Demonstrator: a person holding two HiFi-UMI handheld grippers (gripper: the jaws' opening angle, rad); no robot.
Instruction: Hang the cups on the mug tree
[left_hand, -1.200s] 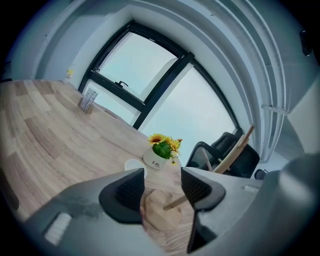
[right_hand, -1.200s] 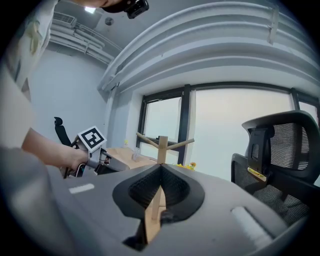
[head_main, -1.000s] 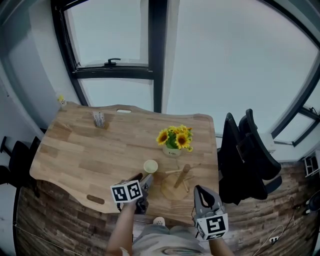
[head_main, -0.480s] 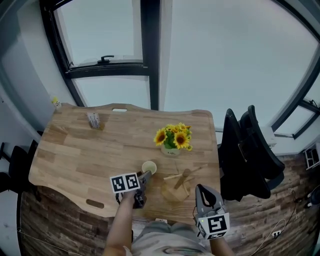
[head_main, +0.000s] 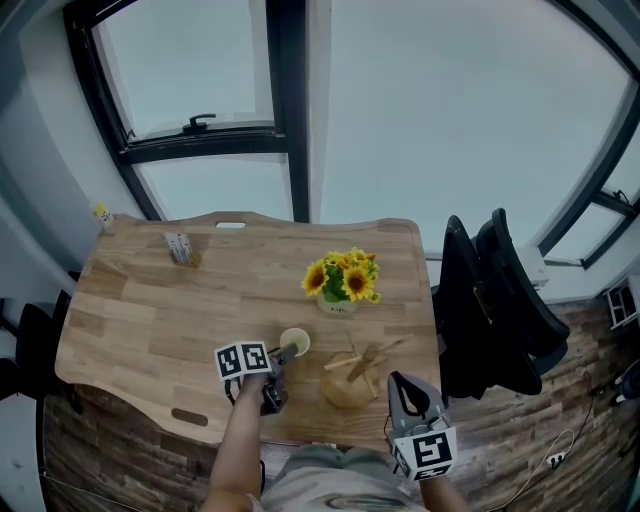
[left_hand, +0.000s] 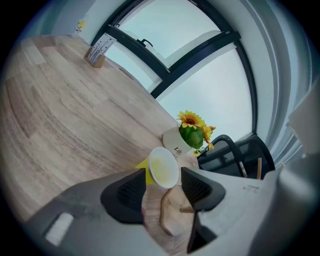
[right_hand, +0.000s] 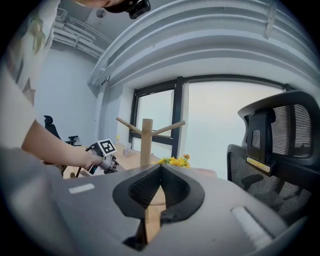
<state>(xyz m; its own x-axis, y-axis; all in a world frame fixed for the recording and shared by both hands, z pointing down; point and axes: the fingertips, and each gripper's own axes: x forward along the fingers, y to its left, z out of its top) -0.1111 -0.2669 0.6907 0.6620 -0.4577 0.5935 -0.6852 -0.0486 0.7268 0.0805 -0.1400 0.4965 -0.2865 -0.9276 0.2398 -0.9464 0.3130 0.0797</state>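
Observation:
A pale yellow cup (head_main: 294, 343) stands upright on the wooden table (head_main: 150, 320), just left of the wooden mug tree (head_main: 355, 372), whose pegs are bare. My left gripper (head_main: 283, 358) reaches toward the cup from the near side. In the left gripper view the cup (left_hand: 163, 167) sits at the tips of the open left gripper (left_hand: 162, 186), one finger on each side, and the tree's base (left_hand: 172, 217) shows between them. My right gripper (head_main: 405, 390) hangs off the table's near right edge, shut and empty. The right gripper (right_hand: 160, 170) view faces the mug tree (right_hand: 146, 137).
A white pot of sunflowers (head_main: 338, 287) stands just behind the cup and tree. A small holder (head_main: 180, 248) sits at the back left of the table. A black office chair (head_main: 490, 300) is close to the table's right edge. Windows rise behind the table.
My left gripper has moved forward along the table until its fingers flank the cup. The right gripper has stayed at the near right edge.

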